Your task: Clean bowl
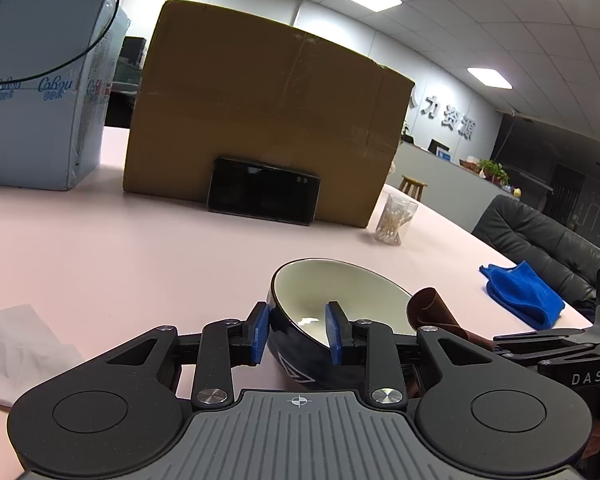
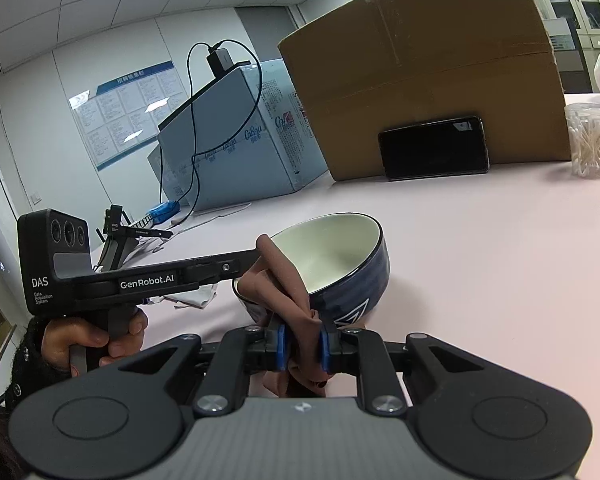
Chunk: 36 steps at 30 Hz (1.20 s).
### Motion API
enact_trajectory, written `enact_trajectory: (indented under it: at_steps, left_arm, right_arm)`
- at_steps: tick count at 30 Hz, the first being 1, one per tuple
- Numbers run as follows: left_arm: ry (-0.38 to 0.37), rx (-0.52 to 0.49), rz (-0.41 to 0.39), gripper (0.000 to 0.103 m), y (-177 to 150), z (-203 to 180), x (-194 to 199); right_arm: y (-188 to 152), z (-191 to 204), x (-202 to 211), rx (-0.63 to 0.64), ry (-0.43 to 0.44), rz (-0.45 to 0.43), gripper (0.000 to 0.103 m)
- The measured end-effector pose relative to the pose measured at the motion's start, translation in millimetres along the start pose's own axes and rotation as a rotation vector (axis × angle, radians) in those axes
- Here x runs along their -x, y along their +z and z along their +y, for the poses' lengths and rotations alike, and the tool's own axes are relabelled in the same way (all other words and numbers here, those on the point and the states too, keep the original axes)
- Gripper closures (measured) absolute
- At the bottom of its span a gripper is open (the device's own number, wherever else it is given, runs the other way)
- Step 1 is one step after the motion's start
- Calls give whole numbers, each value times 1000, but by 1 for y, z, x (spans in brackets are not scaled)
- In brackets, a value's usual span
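A bowl (image 1: 340,292), dark blue outside and cream inside, is tipped up on the pink table (image 1: 140,260). My left gripper (image 1: 297,330) is shut on its near rim, with one blue pad outside the wall and one inside. In the right wrist view the bowl (image 2: 332,252) tilts toward the camera. My right gripper (image 2: 303,346) is shut on a bunched brown cloth (image 2: 284,280), which drapes over the bowl's near-left rim. The same cloth (image 1: 432,312) shows at the bowl's right side in the left wrist view. A hand (image 2: 96,332) holds the left tool.
A large cardboard box (image 1: 260,112) stands behind with a black phone (image 1: 264,190) leaning on it. A jar of cotton swabs (image 1: 394,220) is to its right and a pale blue carton (image 1: 32,112) to its left. A blue cloth (image 1: 524,296) lies right, a white tissue (image 1: 16,348) left.
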<state>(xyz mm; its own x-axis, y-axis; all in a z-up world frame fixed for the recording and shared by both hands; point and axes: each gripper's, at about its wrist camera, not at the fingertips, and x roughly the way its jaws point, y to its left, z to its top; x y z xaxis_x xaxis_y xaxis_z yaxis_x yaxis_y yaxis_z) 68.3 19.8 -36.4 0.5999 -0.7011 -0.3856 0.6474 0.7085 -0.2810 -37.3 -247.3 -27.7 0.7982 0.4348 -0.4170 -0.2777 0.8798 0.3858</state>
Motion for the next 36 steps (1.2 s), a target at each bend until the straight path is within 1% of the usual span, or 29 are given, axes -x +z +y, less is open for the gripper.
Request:
enact_trajectory:
  at_steps: [3,10,14,16,18,21,22,23,25,28,31,33,36]
  left_arm:
    - [-8,12,32,74,7,4,-11]
    - [-25,42,106,74,24,12,-36]
    - [-36,58,149,74,34,17,-51]
    - [-40,54,173,75,31,16,-56]
    - [-40,36,170,75,26,12,-52]
    - [-24,29,157,75,18,8,-40]
    - [-19,26,150,75,14,6,-34]
    - [-14,24,142,71,9,4,-28]
    - [-12,26,124,71,1,1,-18]
    - [-8,42,102,71,-5,-1,-8]
    - [6,59,94,71,-5,0,-6]
    - [15,63,92,71,-5,0,-5]
    - [24,62,90,71,-4,1,-6]
  right_arm:
    - [0,-4,-1,-23,-26,4,83]
    - [-1,-6,3,-30,-45,-16,83]
    - [-2,-3,3,-7,-14,-8,83]
    - [-2,2,1,19,-8,6,83]
    - [-2,5,0,34,-13,13,83]
    - [-1,3,2,24,-37,7,82]
    - [0,1,4,21,-57,-1,82]
    - [1,0,7,18,-84,-12,82]
    - [2,-5,11,4,-140,-40,82]
    - [3,-9,14,-22,-158,-60,83]
    - [-1,1,10,27,-184,-41,84]
    - [-3,5,9,29,-174,-26,84]
    - [-9,14,8,35,-136,-3,84]
